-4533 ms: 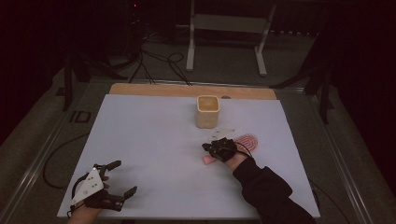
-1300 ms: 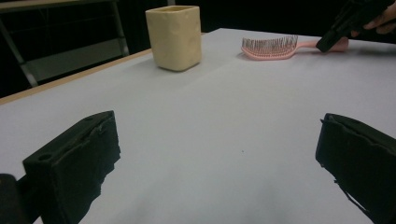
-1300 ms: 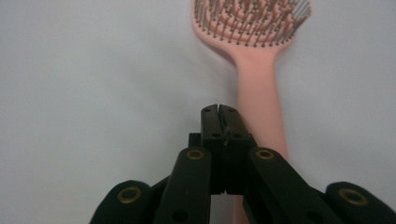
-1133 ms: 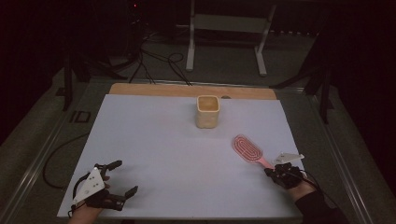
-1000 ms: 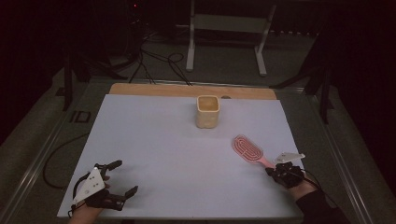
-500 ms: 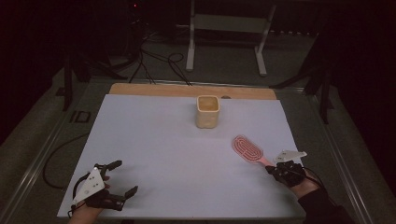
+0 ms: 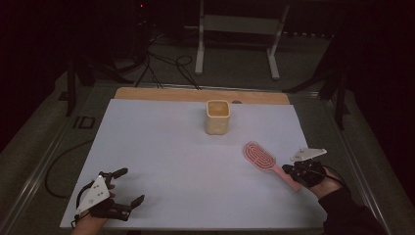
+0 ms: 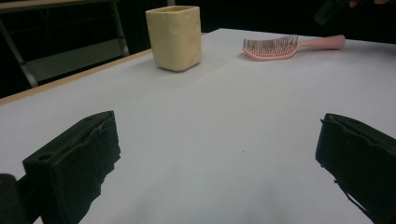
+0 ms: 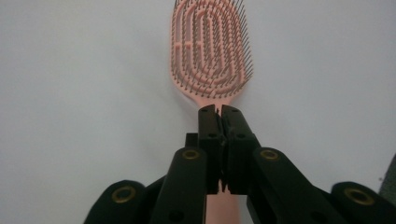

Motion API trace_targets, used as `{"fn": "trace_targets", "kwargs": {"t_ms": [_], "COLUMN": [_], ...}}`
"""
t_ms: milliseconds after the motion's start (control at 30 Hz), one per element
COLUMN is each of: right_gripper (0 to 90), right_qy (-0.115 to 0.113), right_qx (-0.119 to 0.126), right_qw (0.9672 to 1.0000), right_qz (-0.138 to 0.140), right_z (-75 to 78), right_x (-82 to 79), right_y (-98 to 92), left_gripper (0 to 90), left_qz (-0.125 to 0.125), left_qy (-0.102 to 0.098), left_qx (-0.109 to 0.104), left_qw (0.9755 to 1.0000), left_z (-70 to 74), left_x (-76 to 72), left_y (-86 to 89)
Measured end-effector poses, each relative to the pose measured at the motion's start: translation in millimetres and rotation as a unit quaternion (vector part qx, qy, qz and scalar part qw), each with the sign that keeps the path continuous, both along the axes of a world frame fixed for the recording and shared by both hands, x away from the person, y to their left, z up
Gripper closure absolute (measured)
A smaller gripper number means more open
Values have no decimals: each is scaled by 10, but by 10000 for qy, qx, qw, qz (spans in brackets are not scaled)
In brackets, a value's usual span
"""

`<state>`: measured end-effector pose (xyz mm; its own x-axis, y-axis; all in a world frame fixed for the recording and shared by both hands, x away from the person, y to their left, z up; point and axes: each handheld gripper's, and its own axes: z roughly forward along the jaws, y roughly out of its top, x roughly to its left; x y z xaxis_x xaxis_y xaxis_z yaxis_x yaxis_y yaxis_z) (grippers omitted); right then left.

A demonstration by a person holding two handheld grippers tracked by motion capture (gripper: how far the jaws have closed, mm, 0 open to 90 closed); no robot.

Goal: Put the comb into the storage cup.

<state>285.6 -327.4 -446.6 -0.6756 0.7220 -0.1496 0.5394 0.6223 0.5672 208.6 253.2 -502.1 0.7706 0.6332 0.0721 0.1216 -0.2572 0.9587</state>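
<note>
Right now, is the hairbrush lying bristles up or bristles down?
Bristles up. The hairbrush lies flat on the table; the left gripper view shows its bristles pointing upward, and the right gripper is shut on its handle.

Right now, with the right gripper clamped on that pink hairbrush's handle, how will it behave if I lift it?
The pink hairbrush looks like rigid vented plastic, so it is probably light and should stay stiff. The right gripper is shut on the handle where it meets the head, so the head may droop only a little. The smooth, narrow handle could twist between the jaws.

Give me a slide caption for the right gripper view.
Right gripper jaws closed over the handle of a pink hairbrush, bristles up.
</note>
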Motion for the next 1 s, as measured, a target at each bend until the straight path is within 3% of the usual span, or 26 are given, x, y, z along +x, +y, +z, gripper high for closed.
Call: {"fn": "trace_targets", "kwargs": {"t_ms": [300, 333, 467, 533, 567, 600, 700, 867, 1000], "right_gripper": [650, 582, 494, 417, 338, 338, 216, 173, 138], "right_qy": [217, 319, 488, 593, 647, 647, 842, 963, 1188], "right_qx": [-133, -128, -148, -144, -119, -119, -139, -262, -281], "right_qw": [9995, 9992, 9983, 9978, 9974, 9974, 9956, 9936, 9912], "right_qz": [188, 218, 274, 276, 287, 287, 388, 521, 516], "right_z": [54, 36, -2, -23, -38, -38, -70, -154, -225], "right_x": [123, 145, 186, 217, 240, 240, 282, 322, 383], "right_y": [4, 13, 19, 21, 24, 24, 38, 89, 111], "left_gripper": [0, 0, 0, 0, 0, 0, 0, 0, 0], "left_qz": [-4, -1, -1, 0, -2, -9, -5, -16, -21], "left_qy": [13, 15, 3, 15, 4, 1, 19, 39, 40], "left_qx": [-5, -4, -1, -2, 6, 11, -5, -3, 7], "left_qw": [10000, 10000, 10000, 10000, 10000, 10000, 10000, 10000, 10000], "left_z": [-1, -1, 1, 0, 0, 2, -1, -1, -1], "left_x": [4, 3, 4, 2, -1, -1, 4, 6, 3], "left_y": [2, 3, 1, 1, -1, -2, 0, -1, -2]}}
